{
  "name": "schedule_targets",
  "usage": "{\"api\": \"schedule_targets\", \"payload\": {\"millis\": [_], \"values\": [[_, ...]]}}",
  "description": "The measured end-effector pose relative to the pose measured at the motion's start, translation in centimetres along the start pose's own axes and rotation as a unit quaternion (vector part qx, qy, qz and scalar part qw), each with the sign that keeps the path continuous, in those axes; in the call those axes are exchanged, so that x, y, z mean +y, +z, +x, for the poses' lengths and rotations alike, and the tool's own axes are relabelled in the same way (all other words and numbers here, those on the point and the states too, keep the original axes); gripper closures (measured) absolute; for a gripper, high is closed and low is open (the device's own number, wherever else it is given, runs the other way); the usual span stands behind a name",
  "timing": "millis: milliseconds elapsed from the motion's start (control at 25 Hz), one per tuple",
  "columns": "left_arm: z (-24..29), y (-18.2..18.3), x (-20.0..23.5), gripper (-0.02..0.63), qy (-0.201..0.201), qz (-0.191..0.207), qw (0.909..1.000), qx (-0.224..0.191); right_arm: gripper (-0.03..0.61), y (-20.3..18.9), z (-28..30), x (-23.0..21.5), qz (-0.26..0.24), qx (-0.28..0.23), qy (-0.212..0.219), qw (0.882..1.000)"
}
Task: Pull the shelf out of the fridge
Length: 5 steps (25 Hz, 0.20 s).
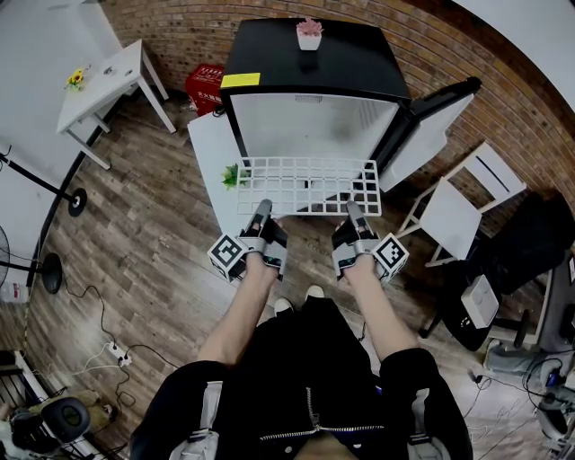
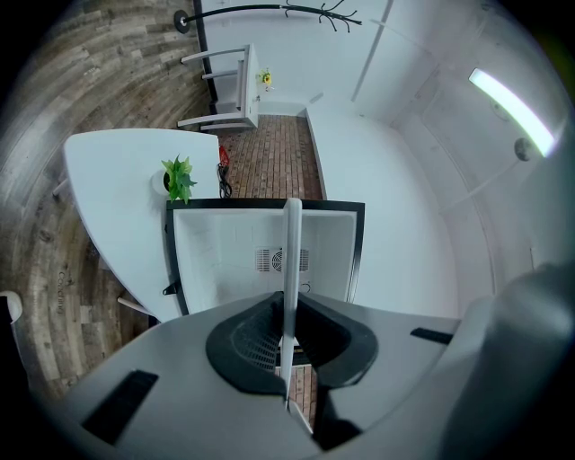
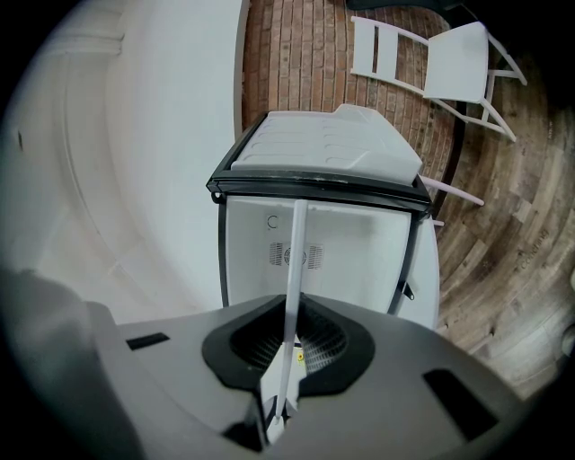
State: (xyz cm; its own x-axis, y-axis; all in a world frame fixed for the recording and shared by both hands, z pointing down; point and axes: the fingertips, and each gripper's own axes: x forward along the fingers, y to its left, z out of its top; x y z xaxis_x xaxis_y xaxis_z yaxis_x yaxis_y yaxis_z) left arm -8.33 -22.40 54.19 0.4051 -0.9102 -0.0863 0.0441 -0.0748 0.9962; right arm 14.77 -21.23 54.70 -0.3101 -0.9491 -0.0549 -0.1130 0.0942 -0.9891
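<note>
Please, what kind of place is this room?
Probably a studio or lab staged for recording, not a home kitchen: a mini fridge stands open on the wooden floor by a brick wall, with black equipment stands and a power strip nearby.

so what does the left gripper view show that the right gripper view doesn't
Only the left gripper view: a potted plant on a white table, and a coat rack. Only the right gripper view: the open fridge door and a white chair. Both: the fridge interior, with the wire shelf edge-on, clamped by the left gripper and right gripper.
</note>
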Motion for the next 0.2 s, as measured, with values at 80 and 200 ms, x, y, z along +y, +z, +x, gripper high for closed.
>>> {"api": "schedule_targets", "payload": {"millis": [80,200], "values": [[0.00,0.04,0.14,0.577,0.002,0.001,1.0000,-0.001,0.548,0.05,-0.02,-0.16,-0.002,0.000,-0.002,1.000],[0.04,0.08,0.25,0.576,0.001,0.007,1.0000,0.000,0.548,0.08,-0.01,-0.21,-0.001,0.000,-0.003,1.000]]}}
